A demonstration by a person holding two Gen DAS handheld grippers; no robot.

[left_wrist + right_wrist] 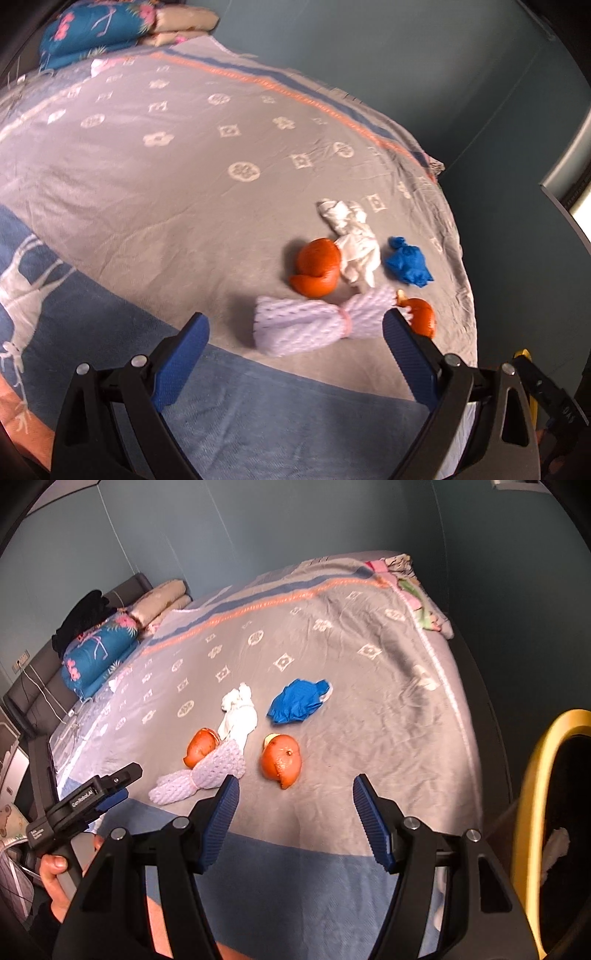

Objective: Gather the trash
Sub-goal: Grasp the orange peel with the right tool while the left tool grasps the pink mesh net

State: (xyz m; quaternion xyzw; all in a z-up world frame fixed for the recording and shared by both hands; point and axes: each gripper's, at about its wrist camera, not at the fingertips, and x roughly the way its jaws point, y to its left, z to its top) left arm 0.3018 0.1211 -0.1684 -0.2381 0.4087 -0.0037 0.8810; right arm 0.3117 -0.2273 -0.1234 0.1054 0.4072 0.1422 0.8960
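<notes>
The right gripper (293, 801) hangs with its jaws well apart and nothing between them, aimed down at the bed (388, 709); the left gripper (295, 334) is just as wide and just as empty, with the person's hand (55, 871) clutching its handle. Taking the foam net (201, 775) as the marker: it lies nearest the left gripper's jaws, at the edge of the grey cover where the blue band starts. One orange peel (201, 747) touches its far side, a second peel (281, 762) sits just to its right, nearest the right gripper, a crumpled tissue (238, 714) lies just behind it, and a blue glove (295, 701) lies farther back and to the right. All of it looks light and soft. I'd expect the net to squash flat, so its tied waist seems the best place to pinch; the peels are curled shells that may crack or slip, better taken across a rim. A yellow-rimmed bin (532, 812) stands well right of the net, off the bed
</notes>
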